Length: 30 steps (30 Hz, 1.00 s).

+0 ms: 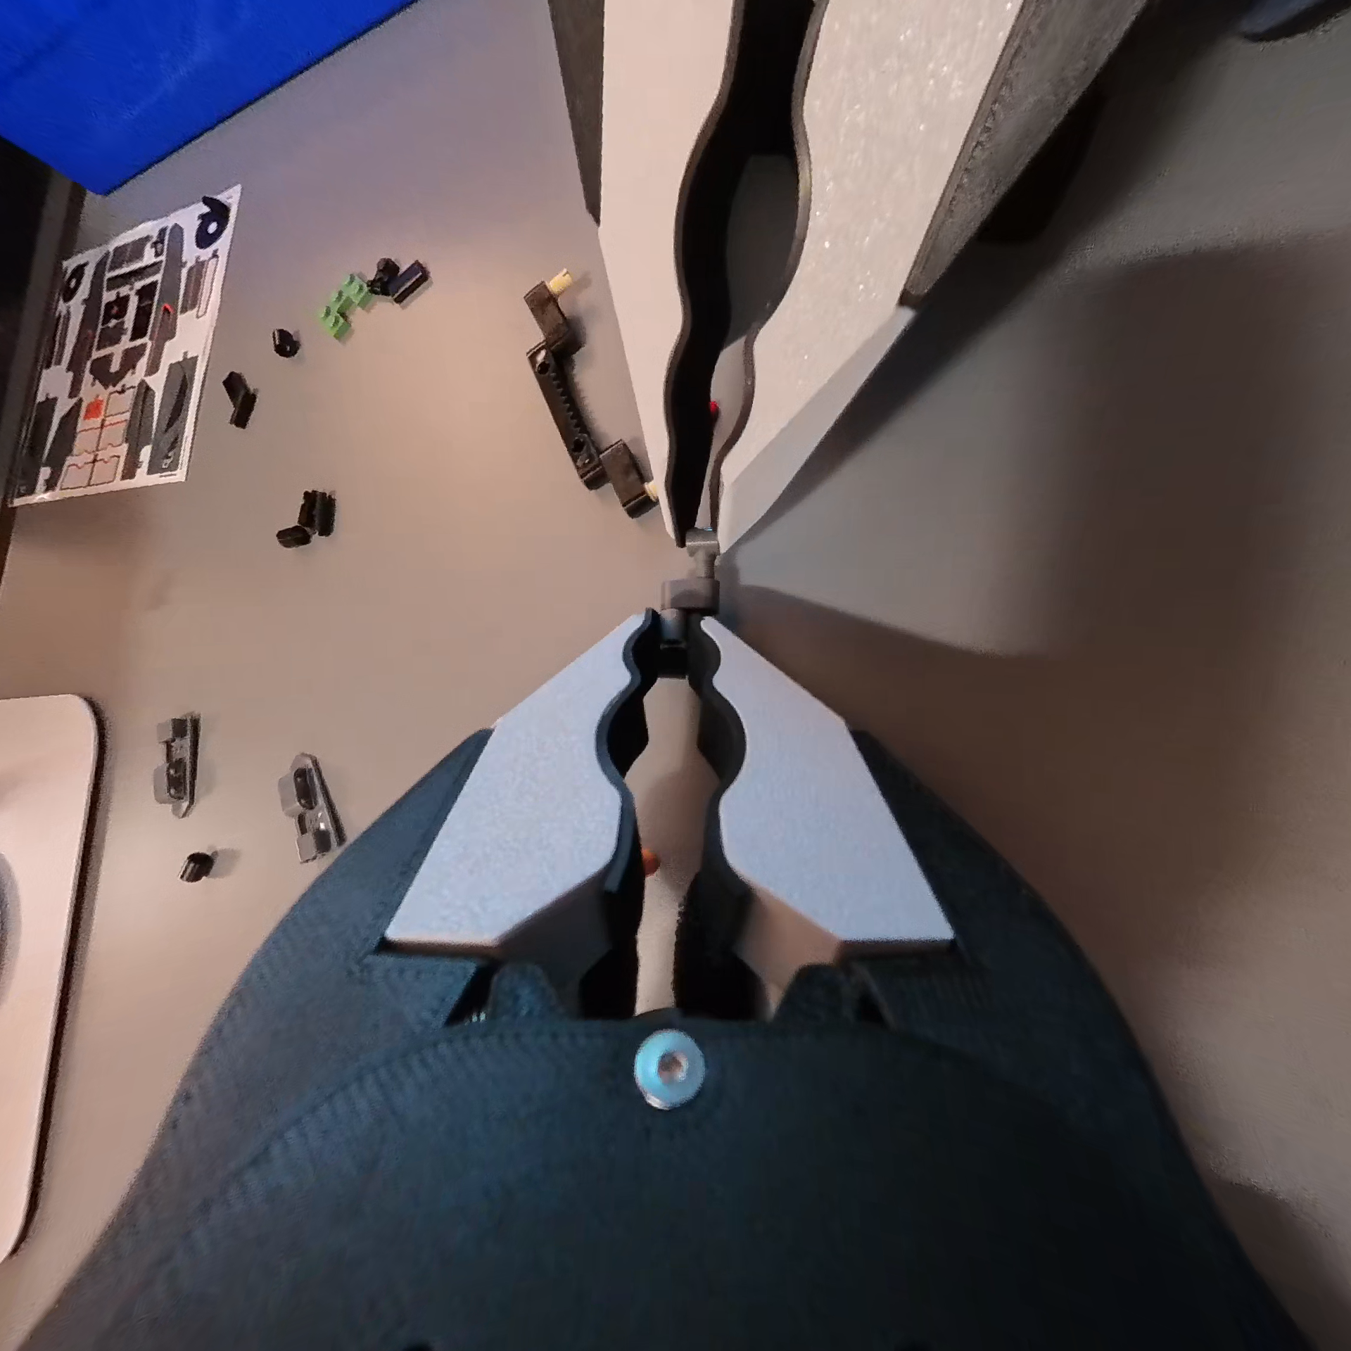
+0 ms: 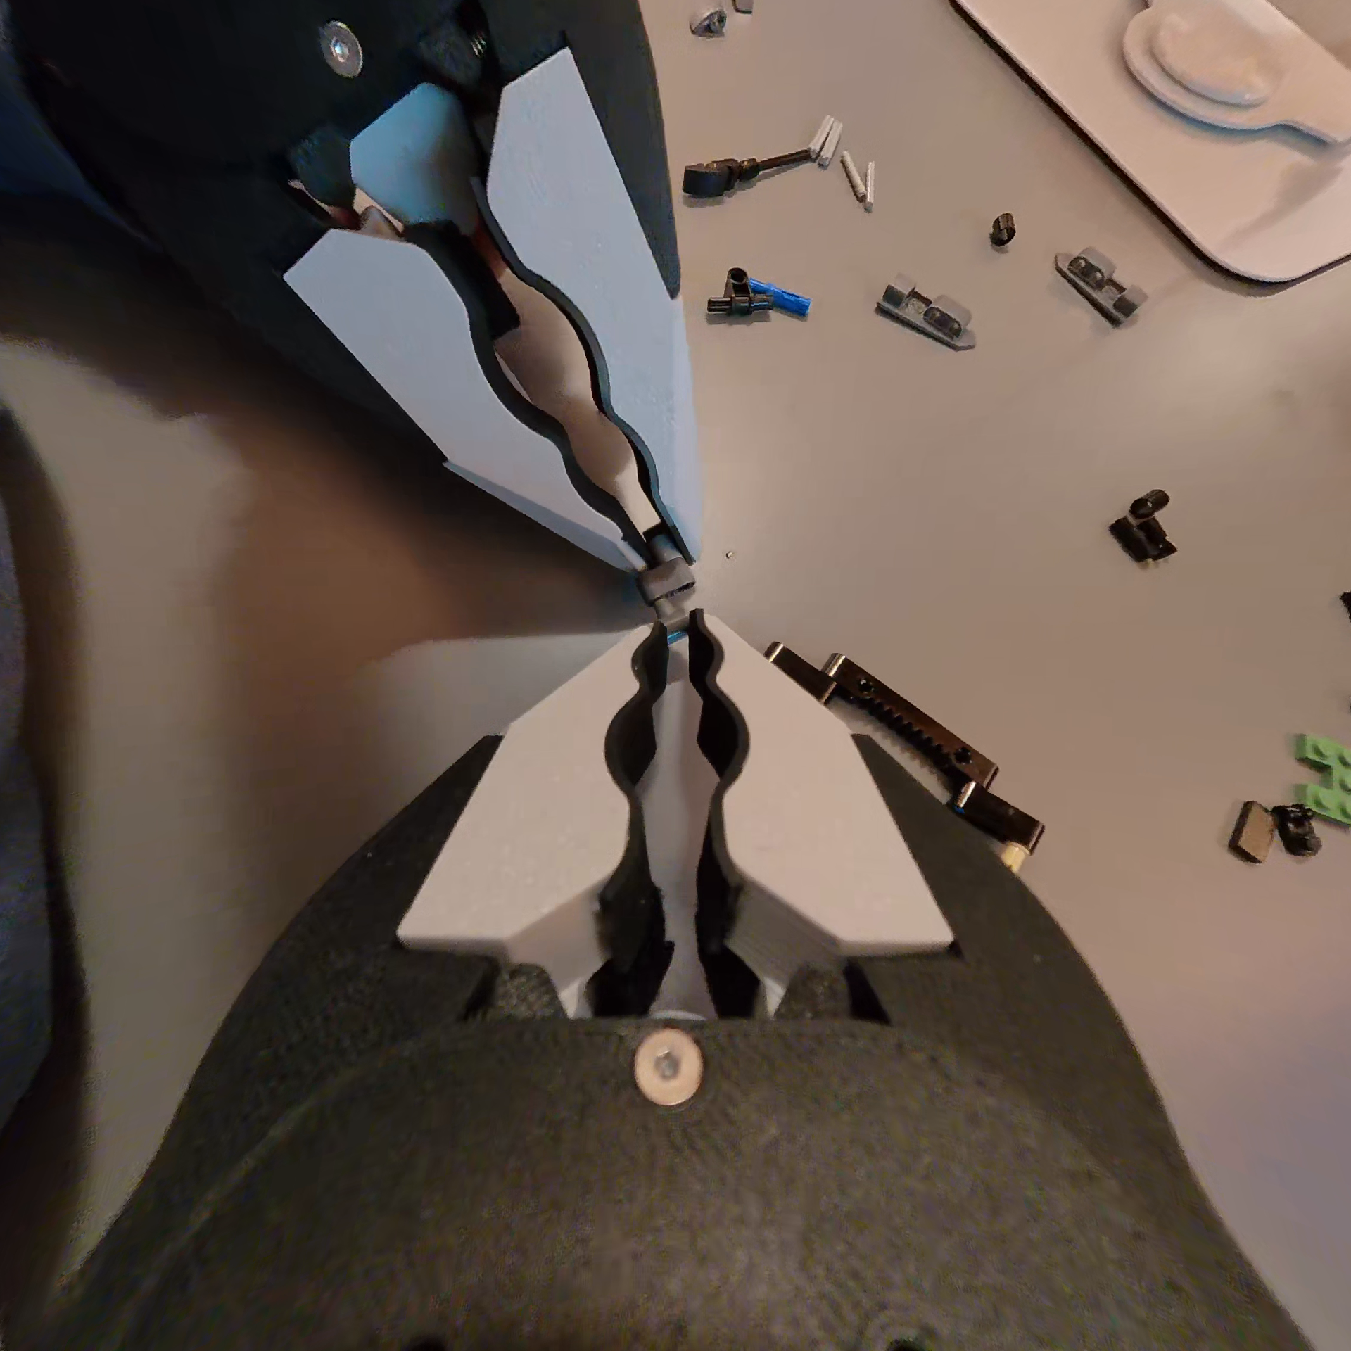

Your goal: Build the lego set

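The left gripper point(image 1: 676, 629) and the right gripper point(image 2: 678, 630) met tip to tip above the grey counter point(image 1: 439, 621), each with its jaws drawn narrow onto one end of a small dark grey connector piece point(image 1: 691, 585). In the right wrist view the same connector point(image 2: 665, 581) sat between the two sets of tips, with a hint of blue at the end pinched by the right gripper.

Loose parts lay scattered on the counter. A black toothed rack assembly point(image 1: 585, 409) with tan pins at its ends lay just beside the right gripper's fingers. Farther off were a green plate point(image 1: 342, 307), several small black pieces point(image 1: 237, 398), and two grey curved panel pieces point(image 1: 311, 808) near a white tray point(image 1: 66, 804). A sticker sheet point(image 1: 124, 351) lay flat at the far edge, next to something blue point(image 1: 219, 73).

The right wrist view also showed a black connector with a blue pin point(image 2: 760, 296), a black axle piece point(image 2: 746, 172) and a few short light grey rods point(image 2: 841, 157), all well apart from the grippers.
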Available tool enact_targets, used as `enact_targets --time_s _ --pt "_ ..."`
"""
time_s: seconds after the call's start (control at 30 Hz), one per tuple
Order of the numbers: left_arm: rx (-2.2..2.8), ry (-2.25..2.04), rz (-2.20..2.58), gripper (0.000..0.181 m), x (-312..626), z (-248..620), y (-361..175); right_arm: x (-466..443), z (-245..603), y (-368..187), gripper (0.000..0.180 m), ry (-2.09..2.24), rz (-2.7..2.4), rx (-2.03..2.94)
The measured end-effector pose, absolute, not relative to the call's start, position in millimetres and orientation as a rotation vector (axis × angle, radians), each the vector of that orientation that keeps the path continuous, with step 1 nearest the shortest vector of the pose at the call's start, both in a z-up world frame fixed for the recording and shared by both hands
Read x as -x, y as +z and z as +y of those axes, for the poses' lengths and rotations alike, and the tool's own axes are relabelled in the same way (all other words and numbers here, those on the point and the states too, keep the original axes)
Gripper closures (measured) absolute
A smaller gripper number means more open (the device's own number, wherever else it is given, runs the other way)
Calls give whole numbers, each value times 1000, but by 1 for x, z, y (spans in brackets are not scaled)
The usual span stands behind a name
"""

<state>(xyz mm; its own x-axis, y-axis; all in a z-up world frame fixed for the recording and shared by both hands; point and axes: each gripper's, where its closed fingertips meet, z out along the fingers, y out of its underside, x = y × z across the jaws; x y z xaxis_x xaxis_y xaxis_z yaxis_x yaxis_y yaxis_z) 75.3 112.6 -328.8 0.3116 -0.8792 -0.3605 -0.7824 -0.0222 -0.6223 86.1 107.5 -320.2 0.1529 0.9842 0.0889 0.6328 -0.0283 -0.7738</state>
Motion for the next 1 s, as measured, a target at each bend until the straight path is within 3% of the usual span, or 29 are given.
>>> enact_targets --time_s 1.0 --pt "1830 -273 1417 176 -74 116 -328 -86 112 -322 177 743 -1546 1812"
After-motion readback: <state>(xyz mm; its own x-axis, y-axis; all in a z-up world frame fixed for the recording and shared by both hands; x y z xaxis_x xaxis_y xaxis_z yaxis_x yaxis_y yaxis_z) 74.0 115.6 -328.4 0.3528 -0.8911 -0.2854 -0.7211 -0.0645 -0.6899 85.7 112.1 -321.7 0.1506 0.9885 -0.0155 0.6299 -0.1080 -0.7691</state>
